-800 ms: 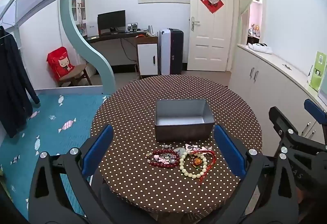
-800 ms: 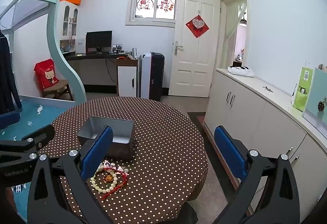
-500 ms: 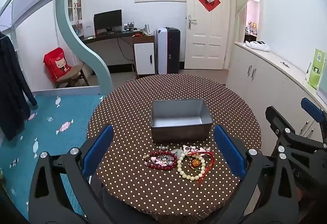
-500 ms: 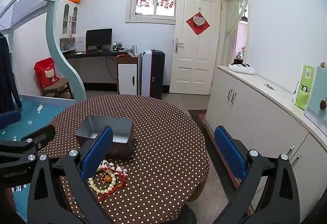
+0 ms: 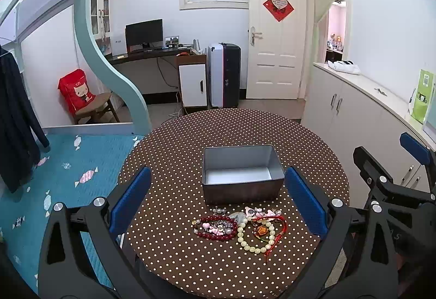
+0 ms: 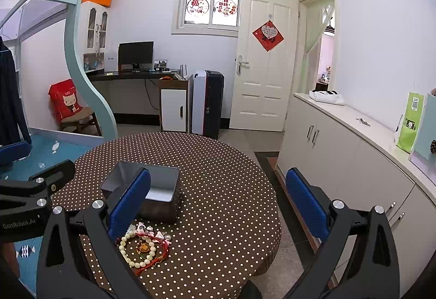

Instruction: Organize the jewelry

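One gray box (image 5: 241, 176) sits on one table (image 5: 174, 151). Two bead rings, red (image 5: 215, 226) and white (image 5: 254, 235), lie beside it. Both grippers, left (image 5: 218, 202) and right (image 6: 218, 202), have fingers wide apart, holding nothing.

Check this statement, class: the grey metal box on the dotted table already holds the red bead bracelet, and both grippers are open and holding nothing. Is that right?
One part is wrong. The grey metal box is empty; the left wrist view shows the red bead bracelet lying on the dotted table in front of it. The left gripper and right gripper are indeed open and holding nothing.
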`<state>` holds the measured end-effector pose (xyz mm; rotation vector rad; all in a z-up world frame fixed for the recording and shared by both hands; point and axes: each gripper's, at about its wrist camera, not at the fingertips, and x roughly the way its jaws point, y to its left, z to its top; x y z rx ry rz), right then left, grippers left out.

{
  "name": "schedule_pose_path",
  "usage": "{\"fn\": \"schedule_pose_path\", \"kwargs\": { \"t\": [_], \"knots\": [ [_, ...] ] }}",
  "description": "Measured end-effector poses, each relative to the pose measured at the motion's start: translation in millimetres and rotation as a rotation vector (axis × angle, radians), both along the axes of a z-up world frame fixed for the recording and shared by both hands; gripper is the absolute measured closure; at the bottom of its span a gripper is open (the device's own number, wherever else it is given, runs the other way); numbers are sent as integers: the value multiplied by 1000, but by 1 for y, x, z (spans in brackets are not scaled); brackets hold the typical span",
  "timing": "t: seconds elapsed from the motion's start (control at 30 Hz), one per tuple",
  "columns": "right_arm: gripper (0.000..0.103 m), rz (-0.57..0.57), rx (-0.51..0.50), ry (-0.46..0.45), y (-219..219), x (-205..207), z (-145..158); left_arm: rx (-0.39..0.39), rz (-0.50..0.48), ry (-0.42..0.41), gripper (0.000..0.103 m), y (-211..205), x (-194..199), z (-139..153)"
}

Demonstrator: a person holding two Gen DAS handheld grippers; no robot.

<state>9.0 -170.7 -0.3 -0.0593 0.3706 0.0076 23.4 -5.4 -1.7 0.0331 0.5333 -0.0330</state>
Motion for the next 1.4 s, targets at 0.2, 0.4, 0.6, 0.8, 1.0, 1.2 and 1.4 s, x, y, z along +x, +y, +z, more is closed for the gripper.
{"fn": "schedule_pose_path", "kwargs": {
  "t": [0.2, 0.4, 0.6, 0.8, 1.0, 1.2, 1.4],
  "knots": [
    [7, -2, 3, 18, 1, 2, 6, 12, 4, 9, 5, -2, 2, 0],
    [7, 3, 0, 28, 1, 2, 6, 7, 5, 22, 5, 0, 3, -2],
    [7, 2, -4, 47, 4, 5, 5, 5, 10, 55, 5, 0, 5, -10],
    [7, -3, 0, 47, 5, 4, 5, 7, 3, 62, 5, 0, 5, -11],
    [7, -3, 0, 50, 6, 6, 3, 8, 6, 68, 5, 0, 5, -11],
    [7, 4, 15, 53, 4, 7, 2, 2, 2, 65, 5, 0, 5, -9],
    [7, -2, 9, 51, 2, 5, 1, 8, -3, 53, 5, -2, 3, -7]
  ]
}}
